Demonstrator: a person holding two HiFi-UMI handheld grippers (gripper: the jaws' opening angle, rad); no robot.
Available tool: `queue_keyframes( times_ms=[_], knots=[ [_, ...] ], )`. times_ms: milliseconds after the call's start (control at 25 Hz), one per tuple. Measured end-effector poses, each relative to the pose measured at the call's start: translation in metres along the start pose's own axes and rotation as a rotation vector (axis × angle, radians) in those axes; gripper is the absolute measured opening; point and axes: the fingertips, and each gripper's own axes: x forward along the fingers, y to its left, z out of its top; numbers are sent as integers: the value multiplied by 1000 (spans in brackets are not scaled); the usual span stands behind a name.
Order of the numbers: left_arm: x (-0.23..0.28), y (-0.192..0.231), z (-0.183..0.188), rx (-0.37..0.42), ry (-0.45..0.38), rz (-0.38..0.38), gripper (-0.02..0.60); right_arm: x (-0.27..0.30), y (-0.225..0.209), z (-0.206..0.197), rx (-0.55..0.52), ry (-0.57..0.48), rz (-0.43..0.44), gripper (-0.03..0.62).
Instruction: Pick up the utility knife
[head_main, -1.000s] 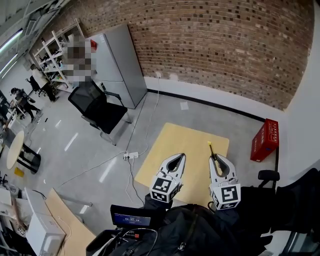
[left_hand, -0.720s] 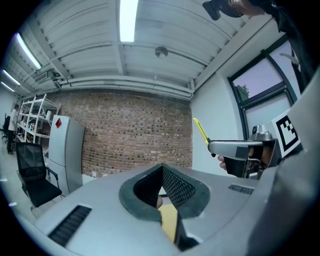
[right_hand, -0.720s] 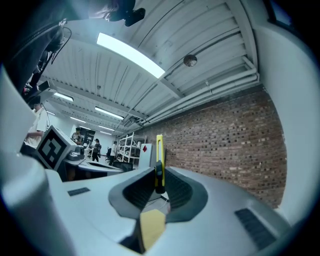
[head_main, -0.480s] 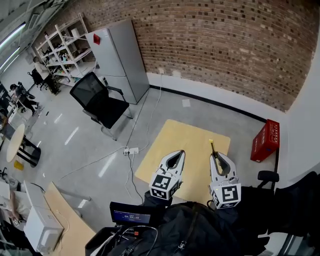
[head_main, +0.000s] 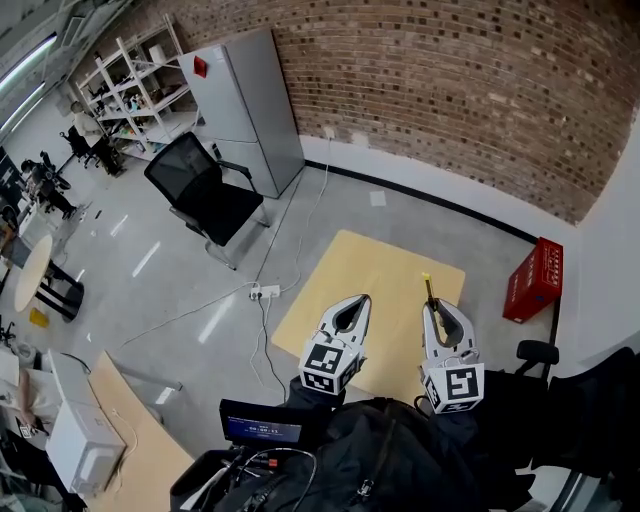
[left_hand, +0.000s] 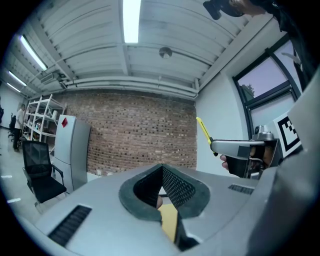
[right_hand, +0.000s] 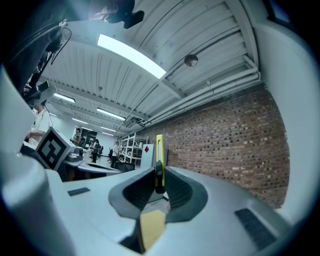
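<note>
The utility knife is yellow and black, and its tip sticks out past my right gripper, which is shut on it. In the right gripper view the knife stands upright between the dark pads, with its yellow end above them. My left gripper is held beside the right one, shut with nothing in it. In the left gripper view the jaws meet at the tip of the left gripper, and the knife shows at the right. Both grippers are raised over a light wooden table.
A black office chair and a grey cabinet stand at the back left. A red crate sits by the brick wall at the right. A power strip with cables lies on the floor left of the table.
The head view has drifted slightly, so the room sits lower and further right in the frame. Both grippers stay side by side, the right one still holding the knife.
</note>
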Motion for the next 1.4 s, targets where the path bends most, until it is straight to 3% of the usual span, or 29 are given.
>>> queue_keyframes(
  times_ms=[1400],
  knots=[
    [4, 3, -7, -1, 13, 0, 0, 4, -3, -7, 9, 0, 1, 63]
  ],
)
